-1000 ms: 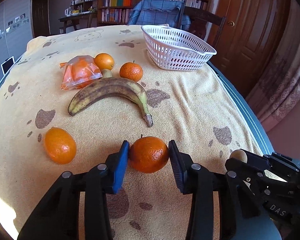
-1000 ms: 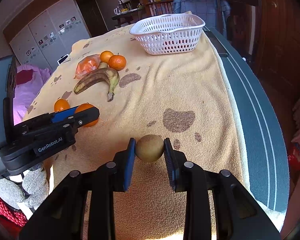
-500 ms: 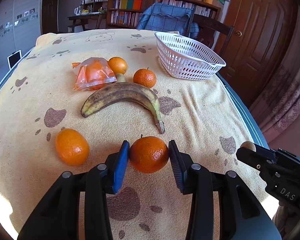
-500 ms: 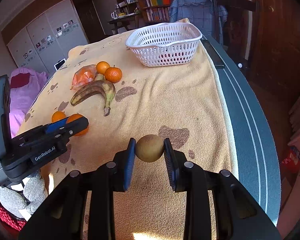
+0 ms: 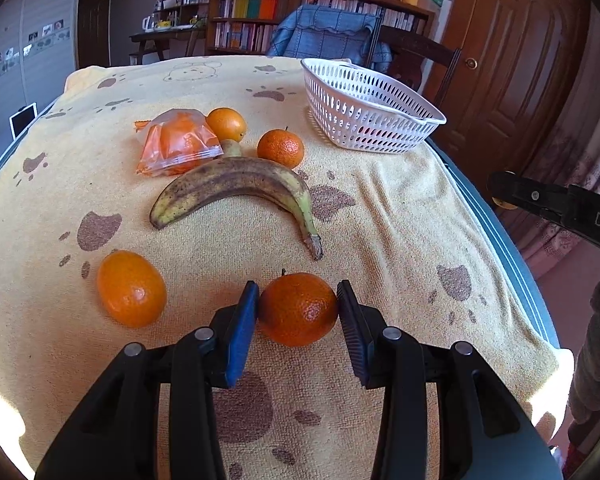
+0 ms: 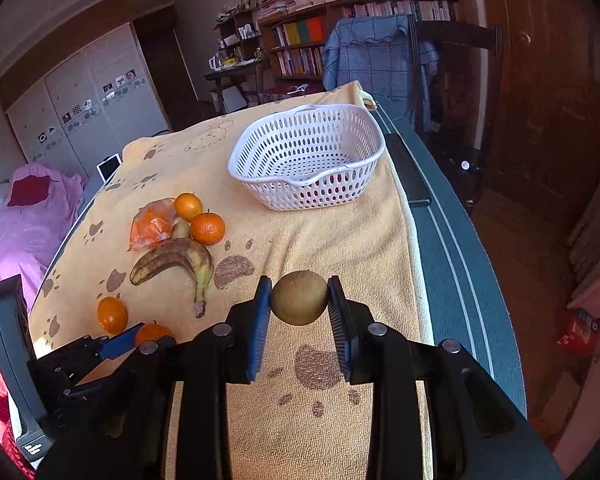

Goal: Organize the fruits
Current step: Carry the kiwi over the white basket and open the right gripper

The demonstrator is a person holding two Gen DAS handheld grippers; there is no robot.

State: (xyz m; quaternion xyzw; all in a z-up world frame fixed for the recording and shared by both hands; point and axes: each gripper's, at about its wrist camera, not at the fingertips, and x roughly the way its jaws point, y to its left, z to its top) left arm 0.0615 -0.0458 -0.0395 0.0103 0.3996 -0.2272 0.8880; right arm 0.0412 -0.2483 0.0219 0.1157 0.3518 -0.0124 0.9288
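Left wrist view: left gripper (image 5: 298, 312) pads clamped on mandarin (image 5: 298, 309), low over towel (image 5: 380, 216); basket (image 5: 364, 114) far ahead, to right.

Right wrist view: right gripper (image 6: 299, 300) clamped on kiwi (image 6: 299, 298), held clear of towel; basket (image 6: 306, 156) straight ahead, empty. Right hand likely nearer.

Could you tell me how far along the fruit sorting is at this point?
Nothing is sorted yet: the white basket is empty. In hand: the right gripper holds a kiwi, the left gripper a mandarin. Left on the towel: banana, three more oranges, a bagged fruit.
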